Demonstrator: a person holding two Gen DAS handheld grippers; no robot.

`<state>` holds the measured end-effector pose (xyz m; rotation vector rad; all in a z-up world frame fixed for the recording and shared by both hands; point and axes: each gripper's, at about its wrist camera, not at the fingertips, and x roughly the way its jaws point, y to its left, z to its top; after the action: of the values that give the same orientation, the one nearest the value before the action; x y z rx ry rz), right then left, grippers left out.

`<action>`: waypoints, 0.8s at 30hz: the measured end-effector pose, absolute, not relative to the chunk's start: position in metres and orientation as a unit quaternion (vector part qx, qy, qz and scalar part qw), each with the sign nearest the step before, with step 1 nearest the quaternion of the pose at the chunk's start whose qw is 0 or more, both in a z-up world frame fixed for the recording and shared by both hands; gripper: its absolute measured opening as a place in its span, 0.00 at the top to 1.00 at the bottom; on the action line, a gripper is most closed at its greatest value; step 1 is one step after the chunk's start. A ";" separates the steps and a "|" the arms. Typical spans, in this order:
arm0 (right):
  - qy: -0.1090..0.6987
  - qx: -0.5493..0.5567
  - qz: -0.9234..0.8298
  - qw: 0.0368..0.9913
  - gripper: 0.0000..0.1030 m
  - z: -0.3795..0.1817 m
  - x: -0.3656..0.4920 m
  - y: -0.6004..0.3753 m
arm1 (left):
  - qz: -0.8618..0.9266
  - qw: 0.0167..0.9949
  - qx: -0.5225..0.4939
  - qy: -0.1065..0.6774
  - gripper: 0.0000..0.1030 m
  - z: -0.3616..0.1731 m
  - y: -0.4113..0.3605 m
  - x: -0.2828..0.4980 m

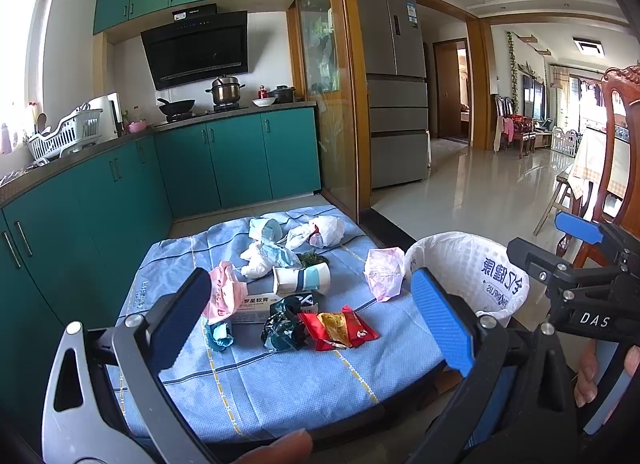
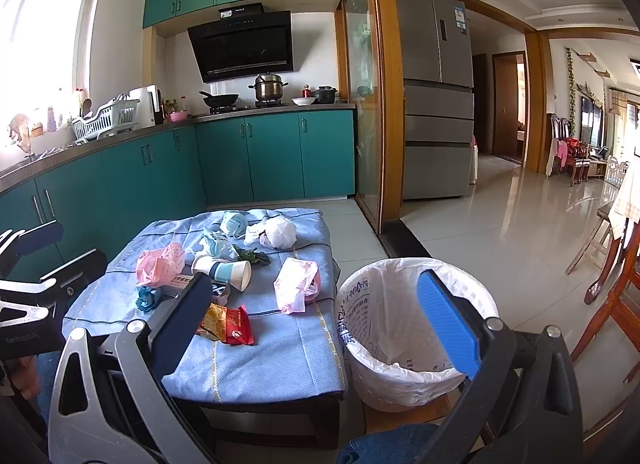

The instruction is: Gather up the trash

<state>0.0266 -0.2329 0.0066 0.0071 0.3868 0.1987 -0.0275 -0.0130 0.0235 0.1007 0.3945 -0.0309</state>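
Left gripper (image 1: 316, 308): fingers spread wide, nothing between them, hovering at lower centre of the left wrist view above the near edge of a low table (image 1: 280, 392) under a blue checked cloth. Right gripper (image 2: 316, 306): likewise spread wide and empty, lower centre of the right wrist view, one finger over the table's near right corner, the other over the bin.

Between the left fingers, near part of the cloth: red snack wrapper (image 1: 338, 328), flat, long axis running left-right with a slight tilt; dark green foil wrapper (image 1: 284, 328) touching its left side; small teal crumple (image 1: 220, 336) further left; white medicine box (image 1: 256, 306) behind, partly under a pink plastic bag (image 1: 224, 296).

Centre of frame: paper cup (image 1: 302, 280) on its side, long axis left-right, mouth toward the right. Just behind it: green leafy scrap (image 1: 312, 258), white and teal crumpled packaging (image 1: 264, 258).

Far edge of the cloth, upper centre: teal mask-like item (image 1: 266, 227), white plastic bag (image 1: 320, 232).

Right edge of the cloth: second pink bag (image 1: 384, 272), crumpled, near the bin.

Right of the table, on the floor: waste bin (image 2: 404, 384) lined with a white printed bag, mouth upward, just beside the table's right side.
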 end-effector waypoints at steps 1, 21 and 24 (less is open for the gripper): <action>0.191 0.001 0.097 0.977 0.03 0.007 0.026 -0.233 | -0.016 0.979 0.050 0.195 0.03 0.024 -0.013 -0.027; 0.190 -0.004 0.094 0.977 0.03 0.006 0.025 -0.234 | -0.015 0.979 0.052 0.198 0.03 0.023 -0.014 -0.026; 0.190 -0.005 0.093 0.977 0.03 0.006 0.025 -0.234 | -0.015 0.979 0.052 0.199 0.03 0.023 -0.013 -0.026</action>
<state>0.0251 -0.2337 0.0064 -0.0096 0.3838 0.1874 -0.0256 -0.0135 0.0229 0.1050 0.4001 -0.0310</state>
